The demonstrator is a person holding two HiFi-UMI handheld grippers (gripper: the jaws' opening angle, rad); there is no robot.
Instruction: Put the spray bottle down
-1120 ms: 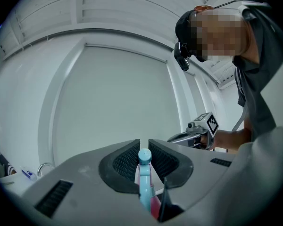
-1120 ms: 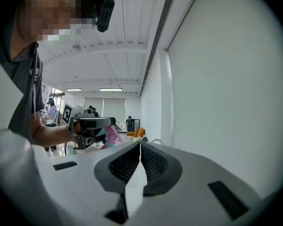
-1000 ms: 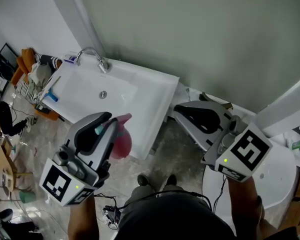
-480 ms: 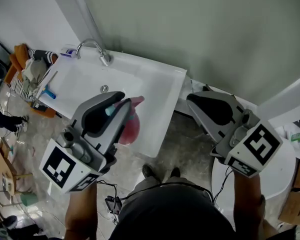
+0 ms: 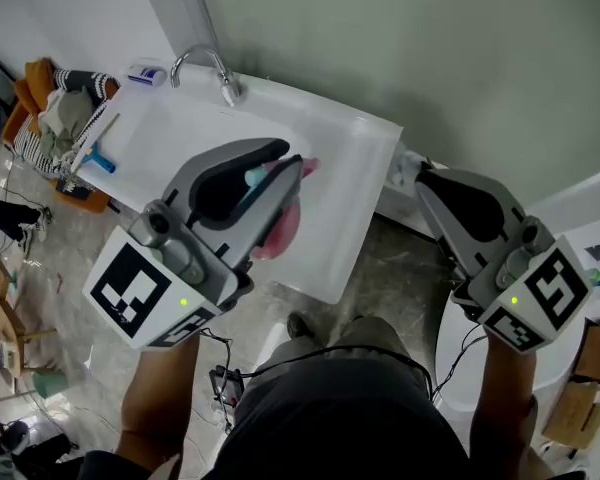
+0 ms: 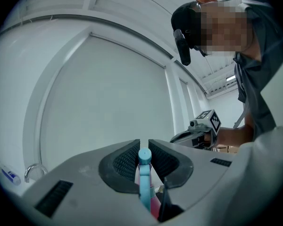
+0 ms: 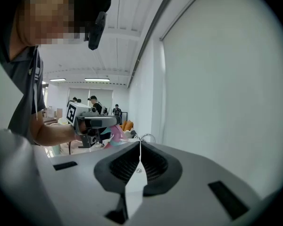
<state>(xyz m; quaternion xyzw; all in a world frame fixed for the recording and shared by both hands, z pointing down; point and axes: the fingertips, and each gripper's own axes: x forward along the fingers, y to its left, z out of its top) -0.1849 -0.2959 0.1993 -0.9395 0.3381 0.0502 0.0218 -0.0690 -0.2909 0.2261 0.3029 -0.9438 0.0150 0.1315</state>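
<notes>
While the left gripper [image 5: 285, 168] is held out over the white sink [image 5: 170, 138], its two jaws are squeezed onto the spray bottle [image 5: 283, 230]. In the left gripper view, the blue top of the spray bottle [image 6: 144, 161] sits right between the dark ridged pads [image 6: 125, 161], and the jaws press on it from both sides. The pink round part of the bottle hangs below the jaws. In the head view it shows over the front right part of the sink, near the edge. I cannot tell if the bottle touches the sink.

The right gripper [image 5: 427, 180] is well apart from the left one, off to the right side of the sink and near the grey-green wall [image 5: 430, 48]. In the right gripper view, its jaws [image 7: 140, 147] are pushed together with nothing between them. That view also shows the left gripper [image 7: 92, 122] far off, with the pink bottle [image 7: 116, 134] in it.

A silver tap [image 5: 205, 61] curves up at the back of the sink. A small blue brush [image 5: 98, 160] lies on the left edge of the sink. The floor [image 5: 365, 278] below is grey and patchy. The person [image 5: 330, 408] stands just in front of the sink and holds one gripper in each hand.
</notes>
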